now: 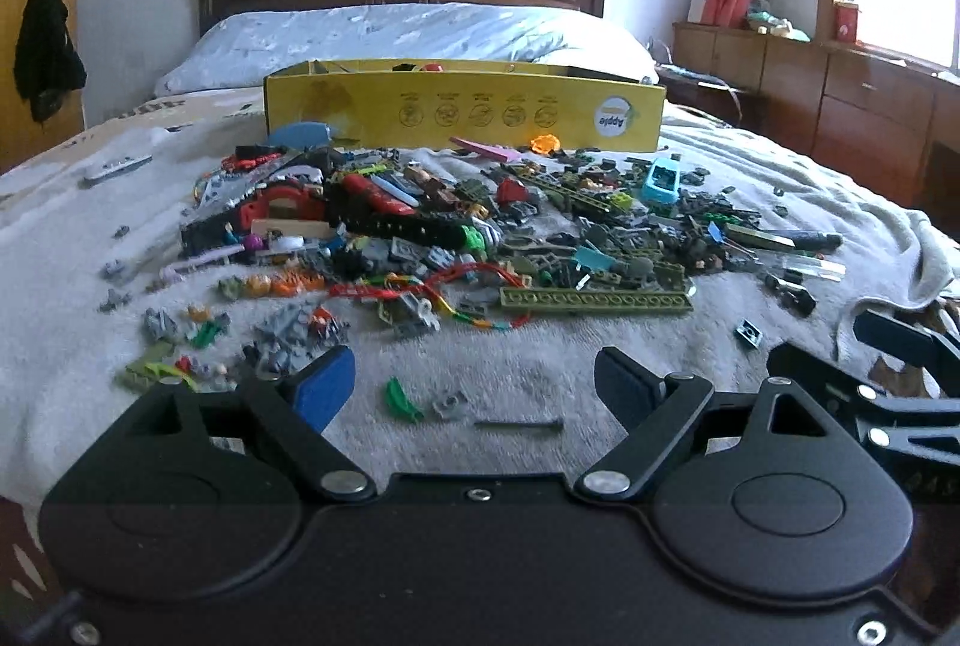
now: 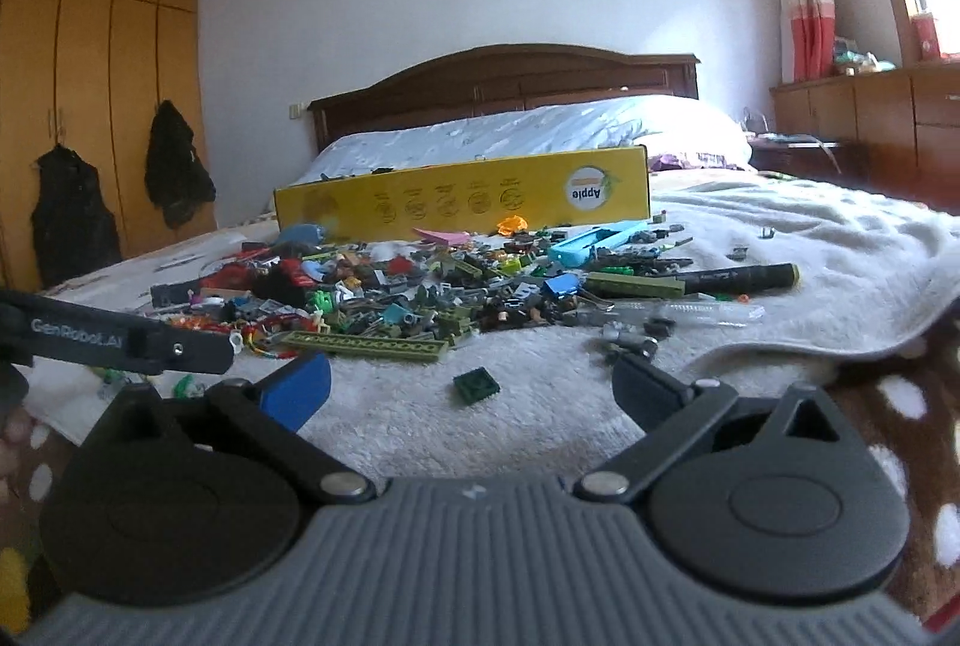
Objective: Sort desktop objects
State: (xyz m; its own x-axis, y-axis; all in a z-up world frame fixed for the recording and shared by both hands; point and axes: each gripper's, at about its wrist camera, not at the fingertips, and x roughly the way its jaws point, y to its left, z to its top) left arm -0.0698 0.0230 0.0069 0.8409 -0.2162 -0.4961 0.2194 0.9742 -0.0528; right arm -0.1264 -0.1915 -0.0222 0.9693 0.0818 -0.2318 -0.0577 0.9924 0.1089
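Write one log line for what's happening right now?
left gripper: open, empty | right gripper: open, empty | toy pile: on blanket | yellow box: behind pile

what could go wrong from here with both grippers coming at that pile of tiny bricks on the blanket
1. The pile of toy bricks is dense and tangled, so one grab may drag neighbours along.
2. The white blanket is soft and fluffy; small loose parts like the green curved piece could sink in or slip from the open left gripper.
3. The right gripper, also open, sits close beside the left one, so the two may collide.
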